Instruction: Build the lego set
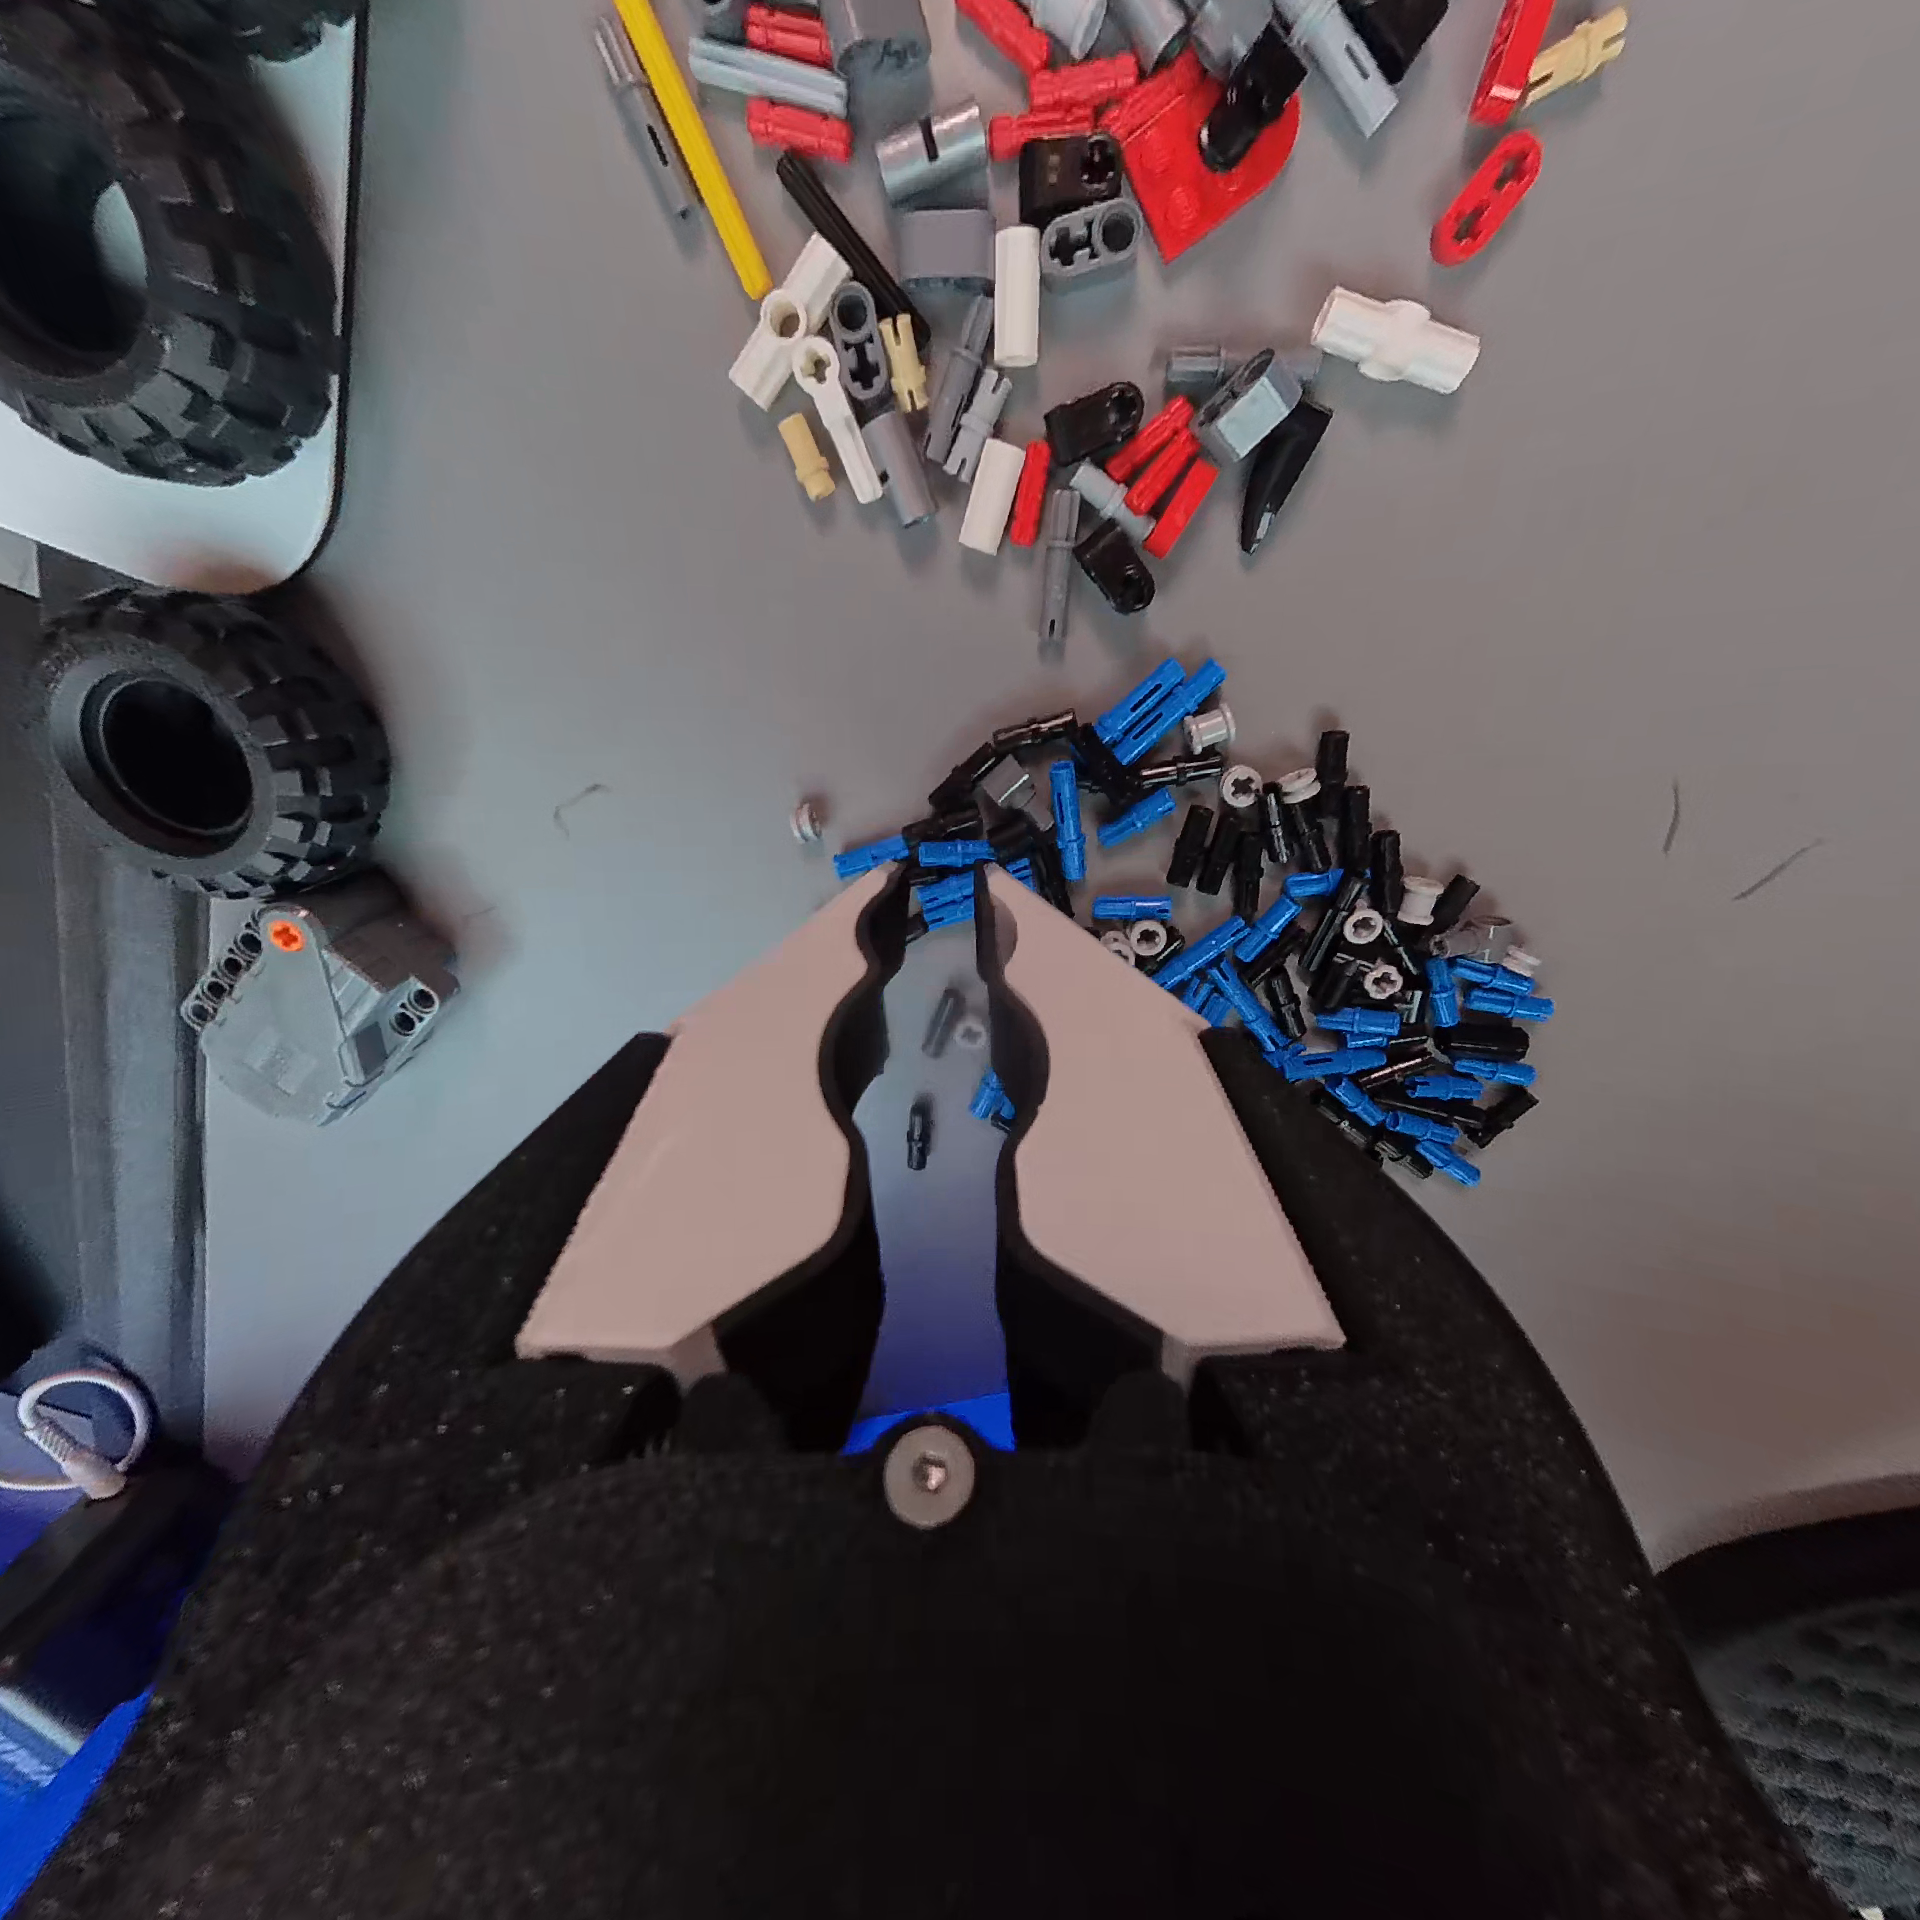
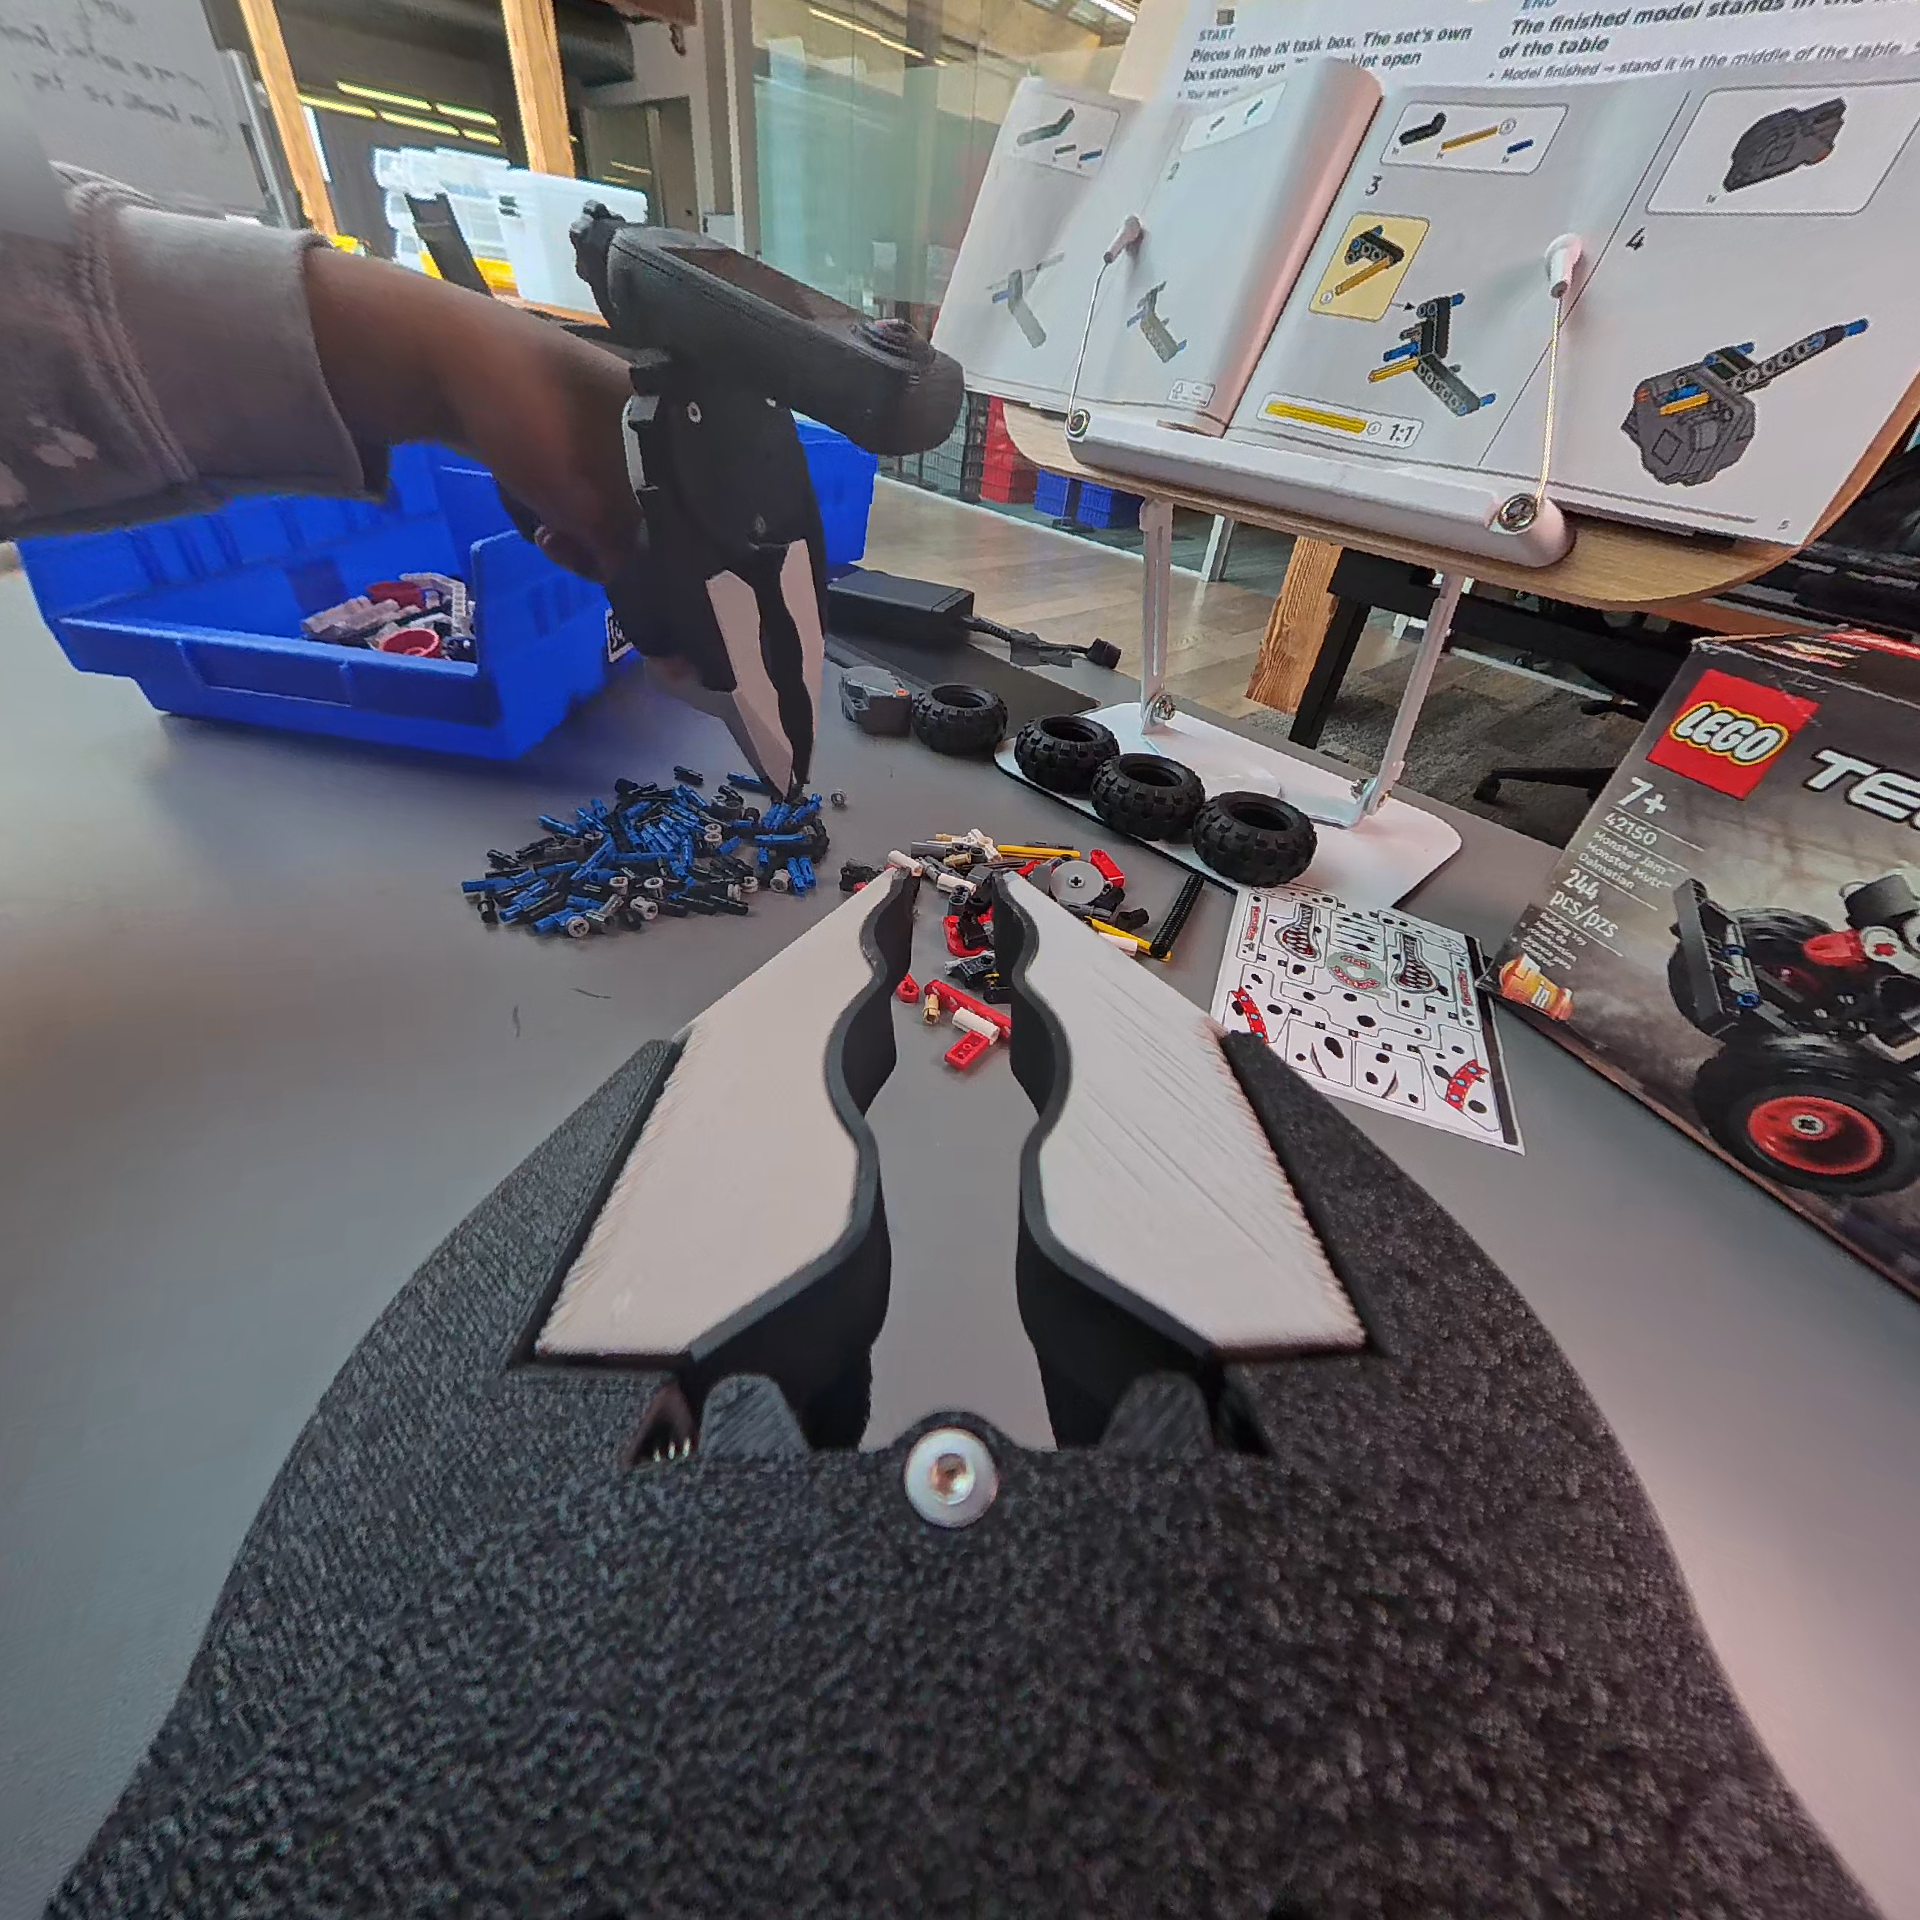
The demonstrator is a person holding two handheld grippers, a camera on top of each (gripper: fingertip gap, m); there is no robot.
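A pile of small blue and black pins (image 1: 1299, 935) lies on the grey table; it also shows in the right wrist view (image 2: 644, 852). My left gripper (image 1: 940, 878) points down at the pile's left edge. Its jaws stand a narrow gap apart, with blue pins (image 1: 948, 894) lying between the tips. From the right wrist view, this gripper (image 2: 781, 784) is held by a hand and its tips touch the pile. My right gripper (image 2: 956, 883) is open and empty, low over the table, pointing at a mixed pile of red, grey, white and black parts (image 2: 971, 1023).
The mixed parts (image 1: 1039, 312) lie beyond the pins. Black tyres (image 2: 1148, 795) sit on the white base of a stand holding the instruction booklet (image 2: 1455, 312). A grey block piece (image 1: 312, 1008), sticker sheet (image 2: 1361, 997), set box (image 2: 1766, 935) and blue bin (image 2: 312, 665) surround the work area. My hands' fingertips stand some 25 centimeters from each other. The grey block piece (image 1: 312, 1008) lies around 12 centimeters away from my left fingertips. It is also in sight in the right wrist view (image 2: 877, 687).
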